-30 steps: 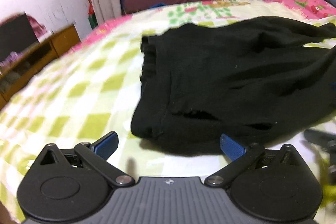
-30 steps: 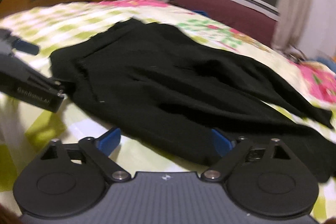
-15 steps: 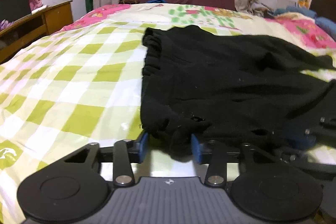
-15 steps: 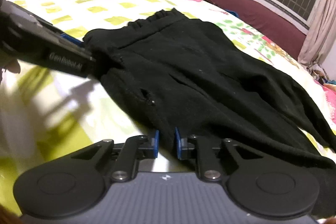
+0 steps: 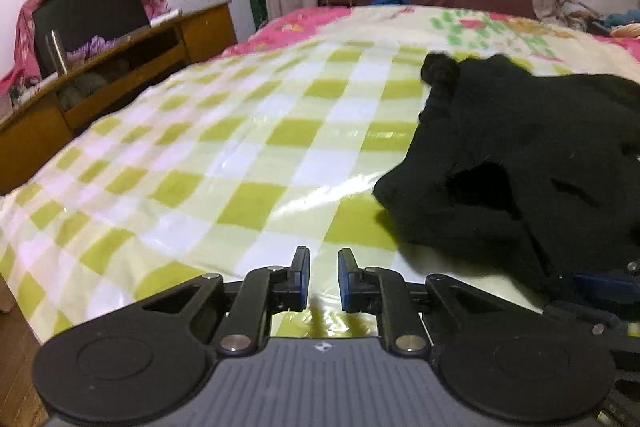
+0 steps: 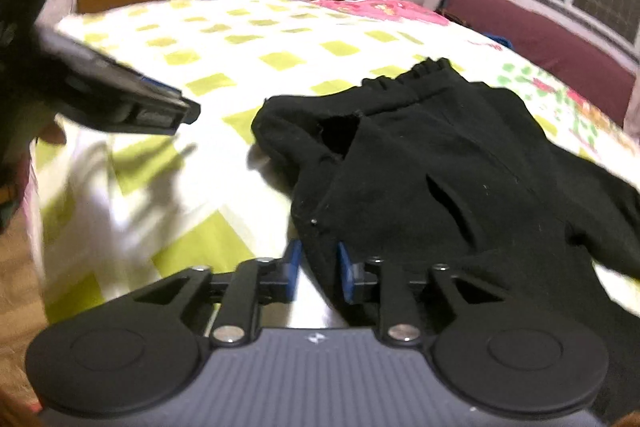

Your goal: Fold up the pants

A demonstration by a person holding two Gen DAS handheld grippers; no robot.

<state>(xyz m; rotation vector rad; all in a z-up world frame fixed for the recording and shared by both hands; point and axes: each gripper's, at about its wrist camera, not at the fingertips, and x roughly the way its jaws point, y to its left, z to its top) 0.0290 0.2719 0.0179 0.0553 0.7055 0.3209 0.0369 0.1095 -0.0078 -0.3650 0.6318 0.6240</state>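
pants (image 6: 452, 163) – bunched, no fold yet | left gripper (image 5: 323, 277) – closed, empty | right gripper (image 6: 317, 273) – pinching pants edge

cut off: pants (image 5: 520, 155) at right edge | blurred: left tool (image 6: 120, 95)

No text, label, number or sign can be read in either view. The only mark is a small pale emblem on the ribbed grey body of the left gripper (image 5: 323, 278) and the right gripper (image 6: 317, 271), too small to read.
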